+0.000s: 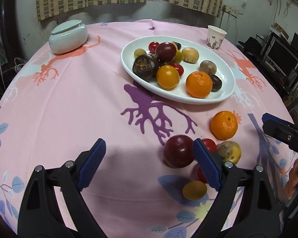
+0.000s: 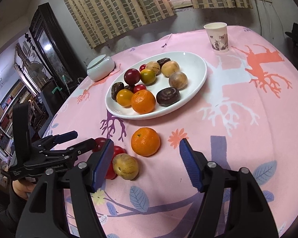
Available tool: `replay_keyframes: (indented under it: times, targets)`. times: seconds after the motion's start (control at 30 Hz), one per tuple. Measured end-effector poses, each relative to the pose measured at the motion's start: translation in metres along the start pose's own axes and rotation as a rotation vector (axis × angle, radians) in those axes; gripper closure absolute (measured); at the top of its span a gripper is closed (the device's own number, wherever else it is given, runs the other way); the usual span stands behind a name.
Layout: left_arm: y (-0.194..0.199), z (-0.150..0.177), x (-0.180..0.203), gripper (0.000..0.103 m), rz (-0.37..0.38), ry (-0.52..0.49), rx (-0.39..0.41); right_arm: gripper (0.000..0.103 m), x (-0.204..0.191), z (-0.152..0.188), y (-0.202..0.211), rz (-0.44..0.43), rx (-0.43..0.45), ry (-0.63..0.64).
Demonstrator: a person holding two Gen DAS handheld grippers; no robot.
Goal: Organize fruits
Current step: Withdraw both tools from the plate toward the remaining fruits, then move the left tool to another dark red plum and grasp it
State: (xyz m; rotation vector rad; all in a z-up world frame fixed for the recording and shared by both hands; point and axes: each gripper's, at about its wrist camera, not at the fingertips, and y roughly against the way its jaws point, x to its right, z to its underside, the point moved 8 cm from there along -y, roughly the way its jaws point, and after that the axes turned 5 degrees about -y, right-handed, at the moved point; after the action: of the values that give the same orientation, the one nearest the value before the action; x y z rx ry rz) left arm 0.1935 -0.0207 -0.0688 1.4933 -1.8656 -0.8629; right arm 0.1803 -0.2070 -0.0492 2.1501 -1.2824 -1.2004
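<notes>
- One lidded jar (image 2: 100, 68), upper left on the pink tabletop (image 2: 238, 119).
- One white plate (image 2: 192, 63) at centre, piled with about a dozen fruits, one orange (image 2: 143, 101) among them.
- One paper cup (image 2: 218, 36), upper right.
- Loose fruits, lower centre: one plum (image 1: 178, 151), one orange (image 2: 145, 141), one yellow-brown fruit (image 2: 125, 166), one small yellow fruit (image 1: 194, 190), two cherry tomatoes (image 1: 208, 144).
- Left gripper (image 1: 149, 164): jaws wide open, empty; the plum sits just inside the right pad.
- Right gripper (image 2: 147, 166): jaws open, holding nothing, orange just beyond.
</notes>
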Motion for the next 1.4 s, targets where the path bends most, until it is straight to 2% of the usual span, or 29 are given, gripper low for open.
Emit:
replay_keyframes:
  times: [0.2,0.3,0.53,0.6,0.67,0.83,1.0,1.2,1.4]
  targets:
    - [0.002,0.005,0.013,0.013,0.043,-0.066,-0.007,0.034,-0.003,0.004,-0.002,-0.020,-0.023,0.005]
    - [-0.003,0.011,0.024,0.037,0.034,-0.157,-0.025,0.034,-0.006,0.005,-0.002,-0.022,-0.023,0.020]
    - [-0.007,0.013,0.026,0.038,0.060,-0.160,-0.012,0.034,-0.007,0.005,-0.003,-0.027,-0.028,0.016]
    - [-0.014,0.017,0.031,0.039,0.068,-0.179,-0.032,0.034,-0.008,0.006,-0.004,-0.028,-0.034,0.020]
    - [-0.015,0.016,0.033,0.041,0.068,-0.188,-0.009,0.034,-0.009,0.008,-0.005,-0.029,-0.038,0.021]
    - [-0.019,0.012,0.033,0.054,0.147,-0.132,-0.016,0.032,-0.009,0.009,-0.006,-0.034,-0.041,0.018]
    - [-0.024,0.008,0.037,0.063,0.160,-0.122,0.013,0.032,-0.013,0.011,-0.008,-0.040,-0.050,0.027]
    - [-0.018,0.009,0.033,0.064,0.132,-0.109,0.000,0.032,-0.009,0.011,-0.008,-0.023,-0.045,0.021]
    - [0.009,-0.004,0.016,0.064,0.120,-0.034,0.070,0.032,-0.003,0.009,-0.006,0.012,-0.020,0.025]
